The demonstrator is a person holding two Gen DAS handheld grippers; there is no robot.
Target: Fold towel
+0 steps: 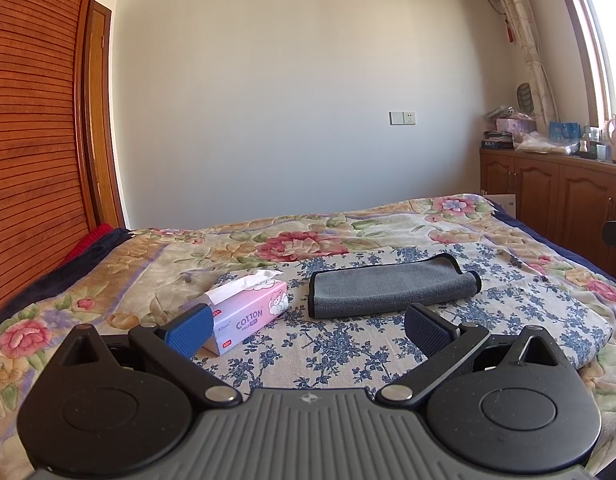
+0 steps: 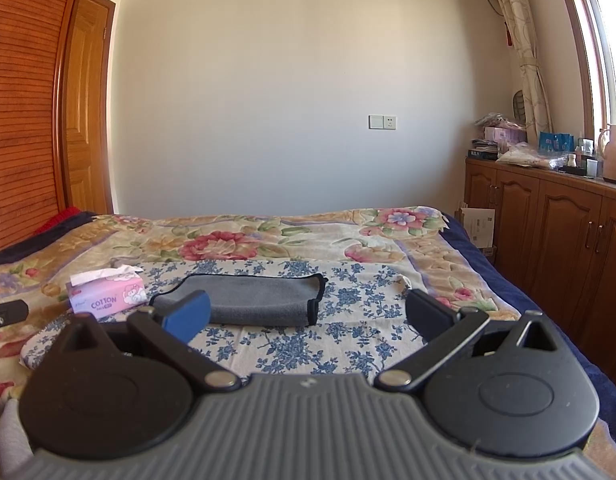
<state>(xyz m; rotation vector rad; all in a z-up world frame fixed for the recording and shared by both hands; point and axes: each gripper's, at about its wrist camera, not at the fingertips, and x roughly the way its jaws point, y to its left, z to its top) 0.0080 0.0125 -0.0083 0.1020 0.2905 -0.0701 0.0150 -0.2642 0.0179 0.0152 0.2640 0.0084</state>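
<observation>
A grey towel point(image 1: 392, 289) with black edging lies folded into a long strip on a blue-flowered cloth on the bed. It also shows in the right wrist view point(image 2: 251, 298). My left gripper point(image 1: 308, 330) is open and empty, held above the bed in front of the towel and apart from it. My right gripper point(image 2: 308, 320) is open and empty, also in front of the towel, its left blue pad overlapping the towel's near left edge in the view.
A pink tissue box point(image 1: 247, 312) stands left of the towel, also seen in the right wrist view point(image 2: 105, 298). The floral bedspread point(image 1: 299, 240) covers the bed. Wooden cabinets point(image 2: 548, 220) with clutter line the right wall. A slatted wooden wardrobe point(image 1: 27, 120) stands at left.
</observation>
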